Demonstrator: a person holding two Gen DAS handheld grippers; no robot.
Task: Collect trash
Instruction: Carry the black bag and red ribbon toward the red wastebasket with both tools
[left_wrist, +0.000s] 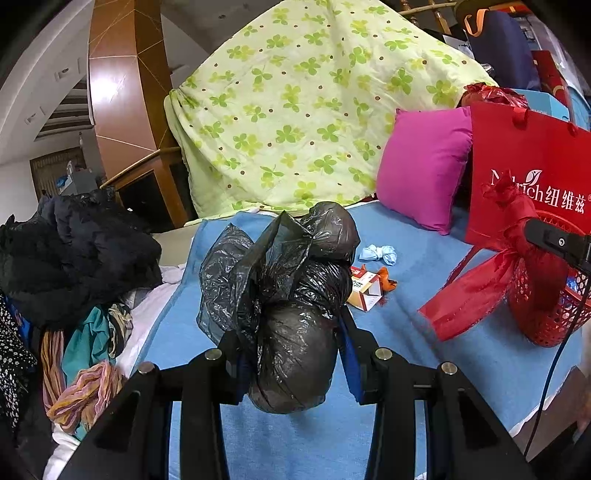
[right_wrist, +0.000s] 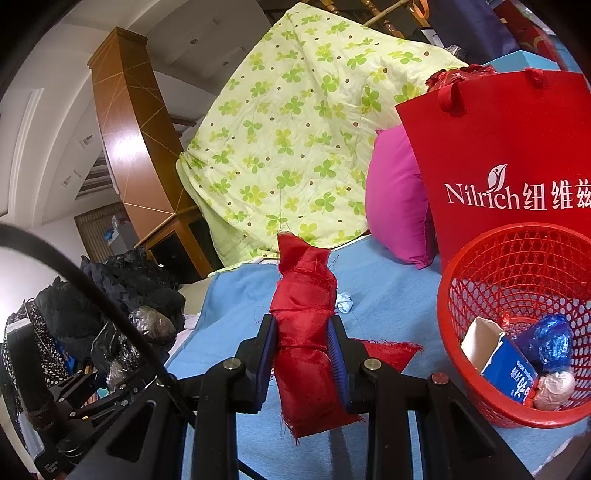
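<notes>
Nearest us, the left hand-held gripper (left_wrist: 291, 354) is clamped on a knotted black plastic bag (left_wrist: 288, 295), its blue pads pressed into the lower bulge; the loose tail of film flaps up and to the left, above the bed; the right hand-held gripper (right_wrist: 301, 347) is closed on a rolled strip of red fabric (right_wrist: 303, 332), which stands upright between the jaws with a frayed end trailing below.

Just right of the right gripper sits the red mesh basket (right_wrist: 476, 373), tilted toward us on the blue blanket (right_wrist: 388, 295); inside lie an opened blue-and-white carton (right_wrist: 502, 363), a blue plastic wad (right_wrist: 546, 339) and a silvery wad (right_wrist: 556, 384).

Further out on the blanket, uncollected: a small orange-and-white box (left_wrist: 364, 291) lying partly behind the black bag, and a knotted pale-blue scrap (left_wrist: 378, 254); beyond them a magenta pillow (left_wrist: 424, 166), a red paper gift bag (right_wrist: 498, 155) and a green clover quilt (left_wrist: 295, 110); a heap of dark clothing (left_wrist: 74, 251) sits to the left.

Risks, as we judge them: the basket leans and looks light, so a dropped load striking its rim could tip it and spill the contents; the slick, thin film may slip or tear in the pads; the red strip's trailing end could drape over the rim rather than fall in.
</notes>
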